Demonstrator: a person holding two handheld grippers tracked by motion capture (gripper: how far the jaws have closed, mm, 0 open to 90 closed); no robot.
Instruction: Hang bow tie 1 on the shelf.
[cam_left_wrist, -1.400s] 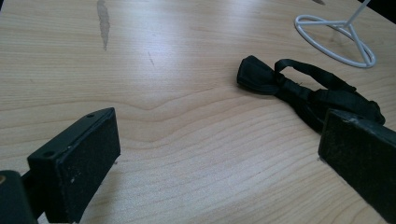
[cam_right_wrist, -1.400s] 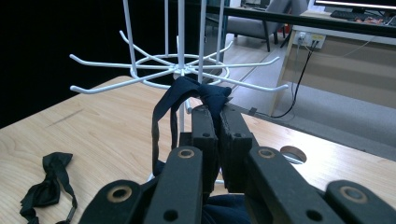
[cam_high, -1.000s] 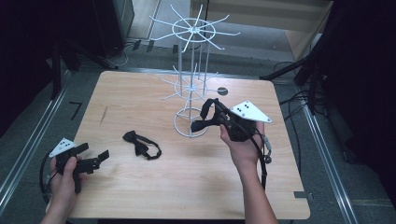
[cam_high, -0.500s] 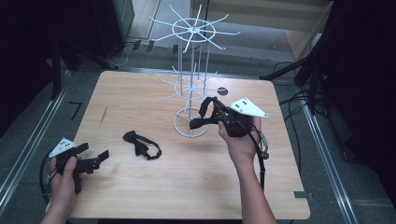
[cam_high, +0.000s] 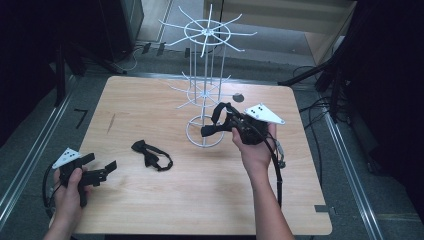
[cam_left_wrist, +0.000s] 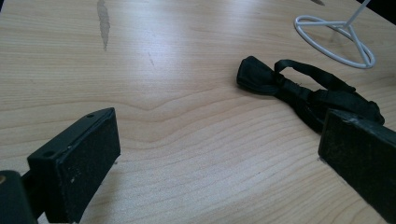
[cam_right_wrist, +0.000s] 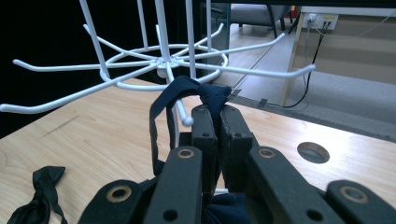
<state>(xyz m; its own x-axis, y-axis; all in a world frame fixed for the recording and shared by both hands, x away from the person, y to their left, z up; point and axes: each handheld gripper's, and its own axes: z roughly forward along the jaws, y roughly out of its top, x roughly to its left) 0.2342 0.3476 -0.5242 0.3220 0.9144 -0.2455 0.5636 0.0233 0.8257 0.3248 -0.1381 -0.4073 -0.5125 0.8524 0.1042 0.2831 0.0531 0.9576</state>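
Note:
A white wire rack (cam_high: 205, 90) stands mid-table, with prongs on two tiers. My right gripper (cam_high: 205, 131) is beside its base, shut on a dark navy bow tie (cam_high: 222, 107). In the right gripper view the jaws (cam_right_wrist: 218, 112) are pressed together on the tie (cam_right_wrist: 210, 95). Its strap loop (cam_right_wrist: 161, 109) hangs against a lower prong's tip (cam_right_wrist: 187, 120). A second black bow tie (cam_high: 152, 155) lies flat on the table. My left gripper (cam_high: 100, 162) rests open near the front left corner; in its own view (cam_left_wrist: 219, 158) that tie (cam_left_wrist: 299, 91) lies just past the right pad (cam_left_wrist: 359, 154).
The rack's ring base (cam_left_wrist: 336, 39) sits on the wooden table (cam_high: 150, 100). A round hole (cam_high: 238, 98) lies in the tabletop behind the rack. Cables trail from both grippers. Metal rails and dark floor surround the table.
My right gripper, still holding the navy bow tie, has moved a little leftward and lower toward the rack. The left gripper and the tie on the table have not moved.

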